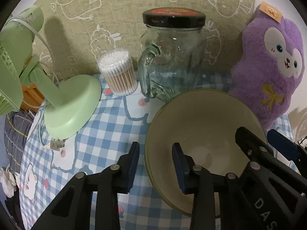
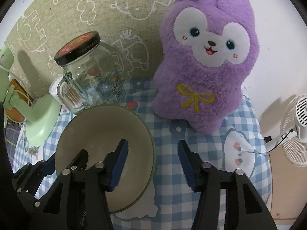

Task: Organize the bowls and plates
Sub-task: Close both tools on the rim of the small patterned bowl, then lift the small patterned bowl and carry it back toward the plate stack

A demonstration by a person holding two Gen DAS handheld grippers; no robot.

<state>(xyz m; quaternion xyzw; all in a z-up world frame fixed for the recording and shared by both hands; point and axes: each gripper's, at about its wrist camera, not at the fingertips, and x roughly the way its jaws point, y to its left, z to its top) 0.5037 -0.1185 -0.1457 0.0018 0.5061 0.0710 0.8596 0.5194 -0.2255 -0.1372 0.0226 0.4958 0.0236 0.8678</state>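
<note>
Blue-and-white checked cloth (image 1: 107, 126) covers the desk, where a wide cream ceramic bowl with an olive-green rim (image 1: 203, 122) sits before a lidded glass jar (image 1: 172, 57). Left tool (image 1: 155, 163) and right tool (image 2: 151, 164) straddle opposite rims, both open. Likely stiff, glazed-slippery and breakable; pinch the rim.

Cream bowl (image 1: 201, 118), blue-checked cloth (image 1: 107, 134), purple plush (image 2: 207, 61), green fan (image 1: 73, 105).

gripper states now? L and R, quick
Left gripper: open, straddling the bowl rim, not clamped.
Right gripper: open, straddling the opposite rim, holding nothing.
</note>
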